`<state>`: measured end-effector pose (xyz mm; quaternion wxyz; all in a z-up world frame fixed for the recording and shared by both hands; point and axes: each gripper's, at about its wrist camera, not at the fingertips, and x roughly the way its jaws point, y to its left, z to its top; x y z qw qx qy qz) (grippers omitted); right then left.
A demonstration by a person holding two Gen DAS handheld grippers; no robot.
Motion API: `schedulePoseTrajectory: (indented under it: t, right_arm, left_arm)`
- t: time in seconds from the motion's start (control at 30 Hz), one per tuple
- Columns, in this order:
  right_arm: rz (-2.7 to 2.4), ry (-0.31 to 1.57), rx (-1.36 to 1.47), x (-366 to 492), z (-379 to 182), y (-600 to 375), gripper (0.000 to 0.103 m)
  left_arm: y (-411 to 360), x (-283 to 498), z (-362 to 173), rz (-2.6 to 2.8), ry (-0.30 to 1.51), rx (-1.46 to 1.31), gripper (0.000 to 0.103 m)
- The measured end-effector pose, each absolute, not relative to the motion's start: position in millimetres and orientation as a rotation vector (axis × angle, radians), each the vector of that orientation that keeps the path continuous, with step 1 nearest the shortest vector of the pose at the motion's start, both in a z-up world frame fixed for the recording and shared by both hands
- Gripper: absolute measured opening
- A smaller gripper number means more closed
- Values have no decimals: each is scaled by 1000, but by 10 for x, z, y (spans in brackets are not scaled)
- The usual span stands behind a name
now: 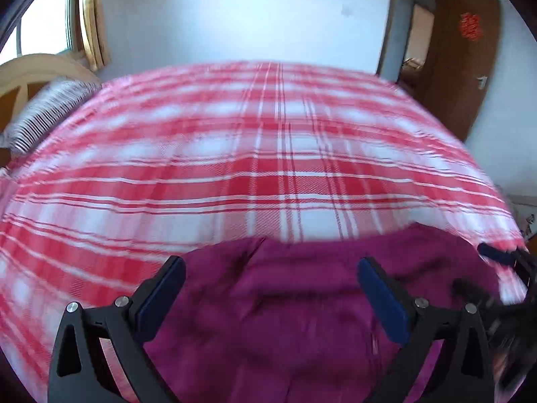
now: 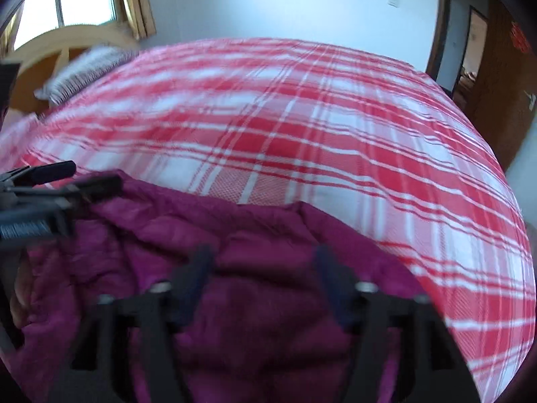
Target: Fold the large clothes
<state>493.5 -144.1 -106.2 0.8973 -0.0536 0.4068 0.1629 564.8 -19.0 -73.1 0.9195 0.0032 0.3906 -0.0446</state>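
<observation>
A magenta padded jacket (image 1: 302, 302) lies crumpled at the near edge of a bed with a red and white plaid sheet (image 1: 235, 154). My left gripper (image 1: 272, 268) is open, its jaws wide apart just above the jacket, holding nothing. In the right wrist view the jacket (image 2: 255, 255) fills the lower left. My right gripper (image 2: 261, 262) is open over the jacket, with blurred fingers. The left gripper (image 2: 60, 174) shows at the left edge of the right wrist view; the right gripper (image 1: 503, 258) shows at the right edge of the left wrist view.
A striped pillow (image 1: 50, 114) and a wooden headboard (image 1: 37, 67) are at the far left. A window with yellow curtains (image 1: 90, 16) is behind. A brown door (image 1: 470, 67) stands open at the far right. The plaid sheet (image 2: 335, 127) stretches beyond the jacket.
</observation>
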Motion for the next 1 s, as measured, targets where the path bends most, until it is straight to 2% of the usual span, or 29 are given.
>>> schedulePoseTrajectory:
  t: [0.1, 0.23, 0.43, 0.6, 0.8, 0.87, 0.9, 0.97, 1.0]
  right_arm:
    - [352, 835, -125, 4467, -820, -1764, 85]
    - [361, 875, -15, 3609, -658, -2439, 85]
    - [296, 950, 43, 2363, -927, -2978, 86]
    - [259, 970, 64, 1586, -1144, -3084, 86]
    - [215, 992, 85, 1005, -1500, -3004, 86]
    - [237, 1005, 136, 933, -1607, -2976, 85]
    - [259, 1017, 158, 910, -1672, -2956, 80]
    - [296, 1049, 177, 892, -1792, -2878, 63]
    - [303, 1053, 190, 900, -1837, -2854, 52]
  left_arm:
    - [84, 4862, -573, -113, 752, 38, 102]
    - [378, 3831, -668, -175, 757, 62, 102]
    - [754, 2482, -1077, -210, 811, 30, 102]
    - [917, 1790, -1443, -206, 869, 28, 102]
    - [932, 1453, -1921, -206, 933, 11, 102]
    - [840, 1395, -1938, -204, 889, 54, 102]
    - [785, 1382, -1953, -214, 889, 80, 102]
    - [718, 1341, -1966, -216, 885, 106, 99]
    - [689, 1315, -1962, -218, 876, 119, 87]
